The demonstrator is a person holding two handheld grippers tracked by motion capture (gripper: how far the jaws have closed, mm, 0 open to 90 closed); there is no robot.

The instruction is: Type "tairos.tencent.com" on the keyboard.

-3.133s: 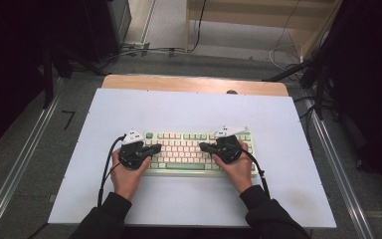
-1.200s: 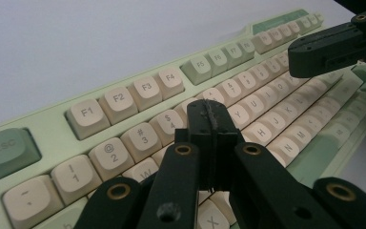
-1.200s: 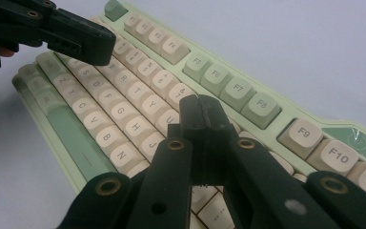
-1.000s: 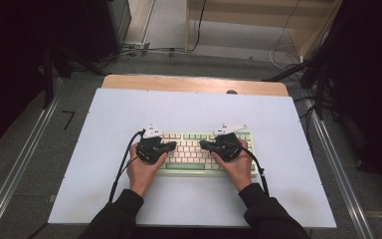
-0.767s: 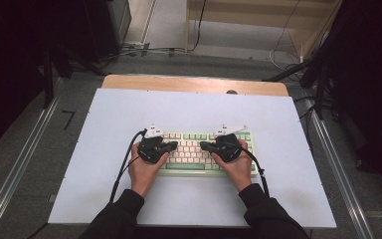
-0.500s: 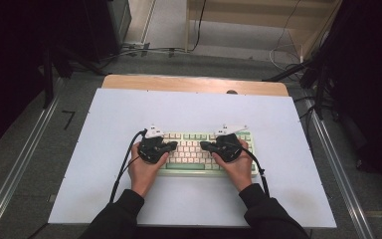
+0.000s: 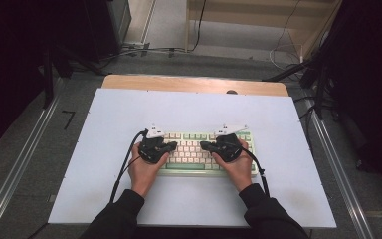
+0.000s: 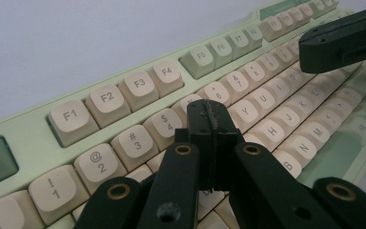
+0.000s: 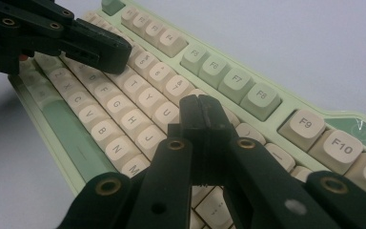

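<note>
Now | left gripper (image 8: 212, 114) fingers together | right gripper (image 9: 200, 110) fingers together | both over keyboard (image 7: 194, 149)

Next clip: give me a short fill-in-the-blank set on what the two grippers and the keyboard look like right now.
1. Both grippers are poised over a pale green ____.
2. The left gripper has its jaws ____, with nothing between them.
3. The right gripper points toward the row of keys that holds Y and ____.
4. The keyboard lies on a ____ sheet that covers the table.

Missing words: keyboard; shut; U; white
</note>
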